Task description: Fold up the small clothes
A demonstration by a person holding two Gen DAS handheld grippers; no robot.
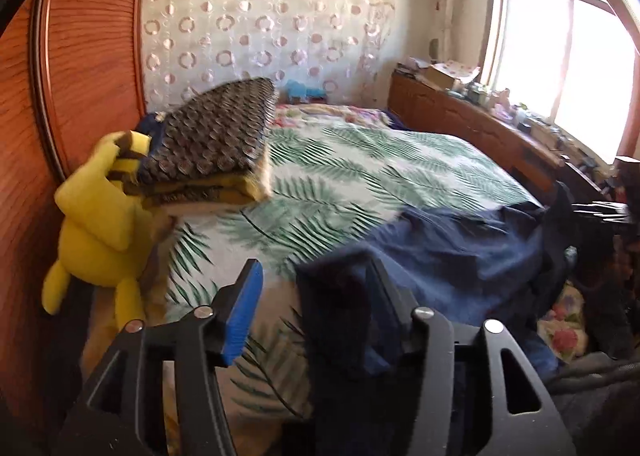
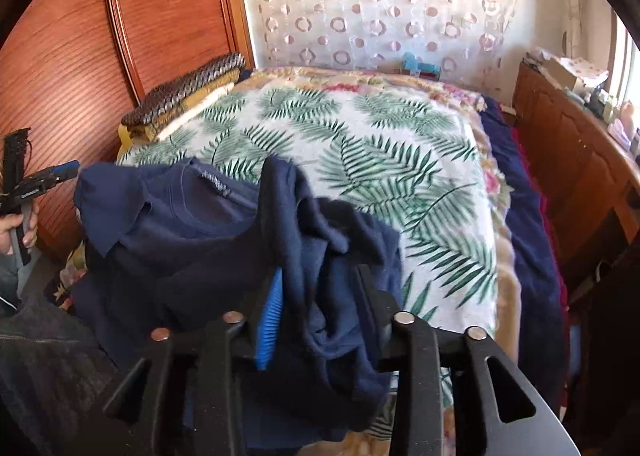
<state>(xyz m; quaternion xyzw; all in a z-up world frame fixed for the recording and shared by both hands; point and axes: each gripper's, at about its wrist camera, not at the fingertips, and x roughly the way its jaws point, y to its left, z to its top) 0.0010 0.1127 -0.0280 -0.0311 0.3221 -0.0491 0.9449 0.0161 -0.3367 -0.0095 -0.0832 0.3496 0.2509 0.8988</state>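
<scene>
In the right wrist view, the right gripper [image 2: 316,320] is seen pinching a bunched fold of the navy shirt [image 2: 192,240], with cloth draped over both fingers and the blue pad showing on one side. In the left wrist view, the left gripper [image 1: 312,312] has navy cloth hanging over its right-hand finger, while a gap is visible beside the blue pad [image 1: 242,316]; whether that cloth is truly clamped cannot be told.

The shirt is held partly lifted over the near edge of the bed [image 2: 460,160], spread between the two grippers, its collar and label turned upward and one sleeve sticking out toward the left. It is crumpled rather than flat, so no fold on it is judged to be done yet.

A stack of folded items [image 2: 188,96] is seen at the far left corner of the bed, against the wooden headboard [image 2: 80,56], with a yellow plush toy [image 1: 100,224] beside it. Part of the task is therefore judged finished; the shirt remains to be laid out, folded and stacked.
</scene>
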